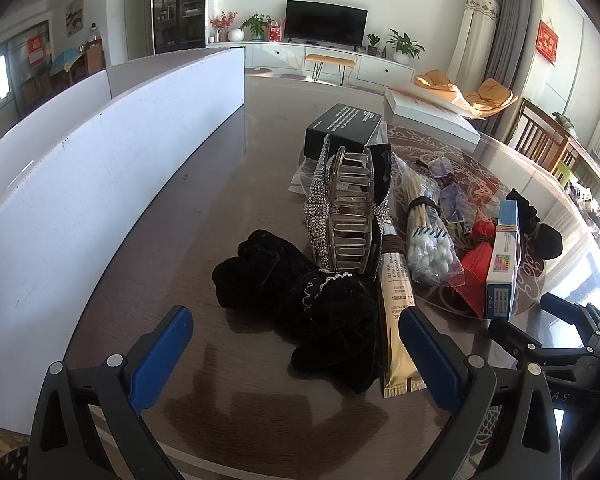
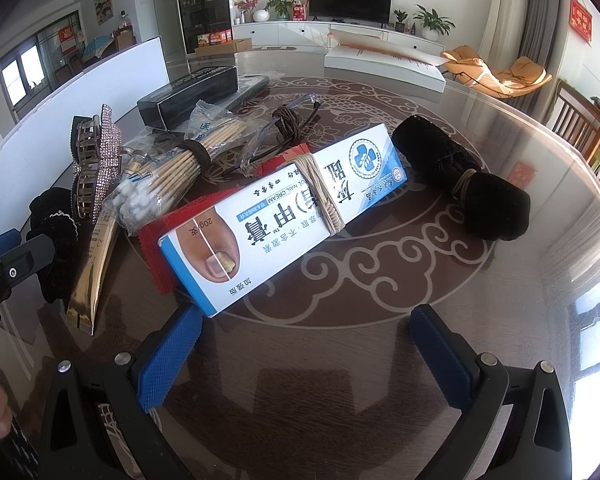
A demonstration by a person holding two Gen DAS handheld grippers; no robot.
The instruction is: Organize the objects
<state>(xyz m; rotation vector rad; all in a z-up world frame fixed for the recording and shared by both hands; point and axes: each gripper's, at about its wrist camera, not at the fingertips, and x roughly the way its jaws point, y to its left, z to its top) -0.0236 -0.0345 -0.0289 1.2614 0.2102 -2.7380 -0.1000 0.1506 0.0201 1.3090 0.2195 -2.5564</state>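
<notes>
Hovering: your left gripper (image 1: 296, 356) is spread over the black scrunchie (image 1: 300, 300) at lower centre | right gripper (image 2: 306, 354) spread, empty | risk: dragging the gold tube (image 1: 398, 320) touching it.

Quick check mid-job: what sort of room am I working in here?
Most likely a home living room: a television on a low white cabinet, potted plants, and a glass-topped table holding the toiletries.

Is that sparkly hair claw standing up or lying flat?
Standing up: the hair claw rests on edge beside the gold tube, teeth visible.
</notes>
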